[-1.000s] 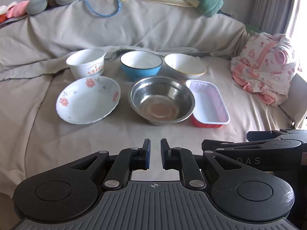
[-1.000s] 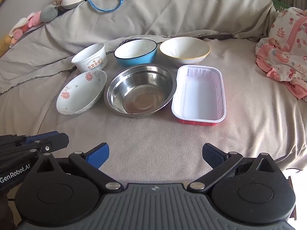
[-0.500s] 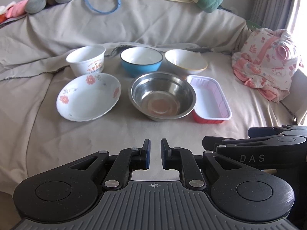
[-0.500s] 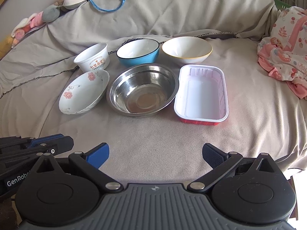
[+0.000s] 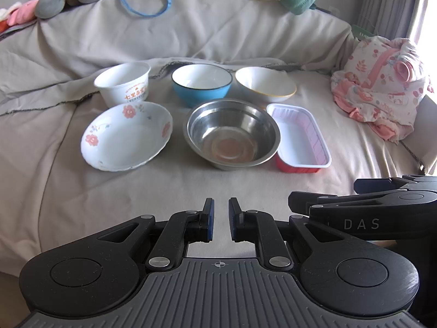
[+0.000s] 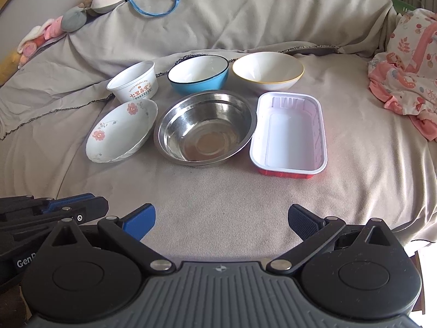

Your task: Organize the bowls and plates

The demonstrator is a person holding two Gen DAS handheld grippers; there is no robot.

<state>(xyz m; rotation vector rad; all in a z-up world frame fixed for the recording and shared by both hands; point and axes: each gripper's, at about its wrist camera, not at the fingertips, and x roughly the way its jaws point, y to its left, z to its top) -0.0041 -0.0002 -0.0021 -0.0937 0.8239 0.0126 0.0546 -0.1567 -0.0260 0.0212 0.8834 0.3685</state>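
The round stainless-steel bowl [image 6: 204, 129] sits on the grey sheet [image 6: 218, 196]. Left of it lies the white flower-patterned dish [image 6: 121, 131], apart from it; right of it the rectangular white-lined red tray [image 6: 289, 136], touching or nearly so. Behind it stands the blue-sided bowl [image 6: 198, 75], with the white printed tub [image 6: 133, 84] behind-left and the yellow-rimmed white bowl [image 6: 267, 72] behind-right.

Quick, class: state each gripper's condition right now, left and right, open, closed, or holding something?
Left gripper: nearly closed, a narrow gap between the pads, holding nothing.
Right gripper: wide open, holding nothing.
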